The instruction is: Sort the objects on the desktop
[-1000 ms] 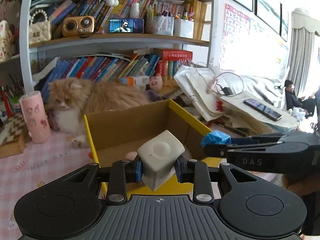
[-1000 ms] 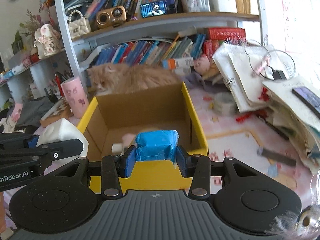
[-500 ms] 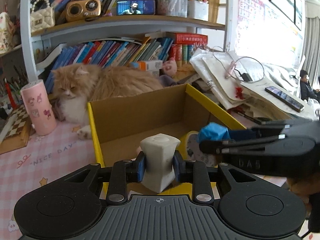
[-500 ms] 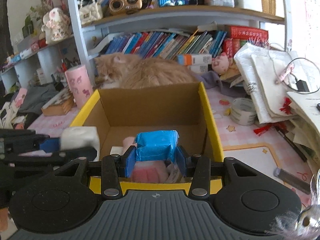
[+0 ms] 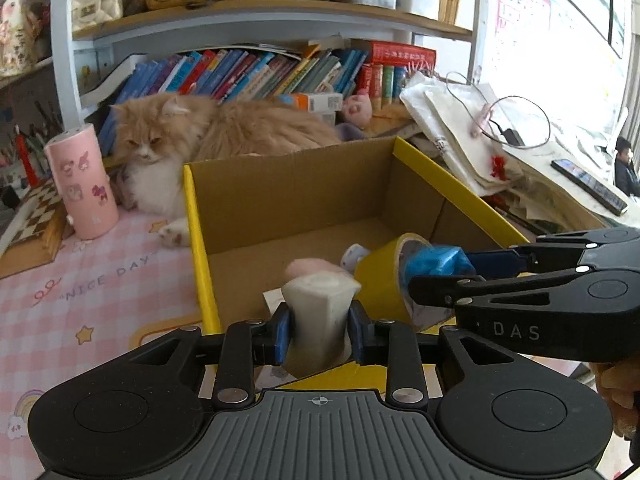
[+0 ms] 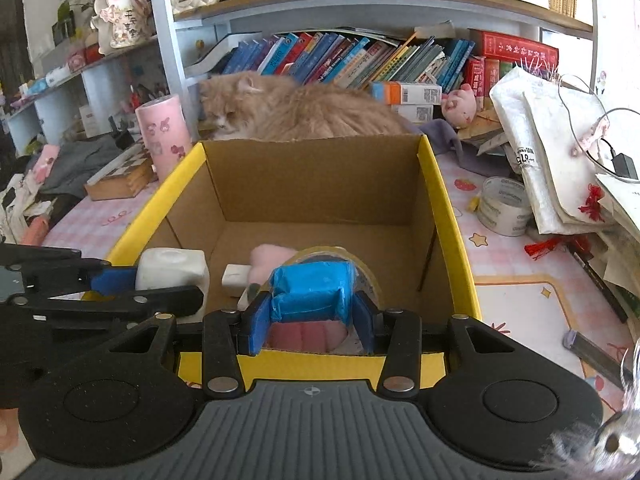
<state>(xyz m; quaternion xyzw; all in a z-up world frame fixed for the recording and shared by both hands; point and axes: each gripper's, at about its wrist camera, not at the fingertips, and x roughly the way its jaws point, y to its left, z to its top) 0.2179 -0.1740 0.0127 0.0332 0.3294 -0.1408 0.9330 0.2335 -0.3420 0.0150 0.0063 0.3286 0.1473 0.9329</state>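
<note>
A yellow-rimmed cardboard box (image 5: pixel 452 184) (image 6: pixel 436 184) stands open in front of both grippers. My left gripper (image 5: pixel 318 326) is shut on a white block (image 5: pixel 318 312) above the box's near left edge; the block also shows in the right wrist view (image 6: pixel 172 270). My right gripper (image 6: pixel 310 314) is shut on a blue packet (image 6: pixel 310 290) over the box's near side; the packet shows in the left wrist view (image 5: pixel 436 262). Inside the box lie a yellow tape roll (image 5: pixel 380 276), a pink soft item (image 6: pixel 268 258) and a small white piece (image 6: pixel 235 276).
An orange cat (image 5: pixel 224 132) lies right behind the box. A pink cup (image 5: pixel 80 180) and a chessboard box (image 6: pixel 120 178) stand to the left. A tape roll (image 6: pixel 502 206), stacked papers with a cable (image 6: pixel 560 152) and a phone (image 5: pixel 590 190) are to the right. Bookshelves fill the back.
Both grippers have moved forward and lower over the box with their items still held. More of the box's inside shows now.
</note>
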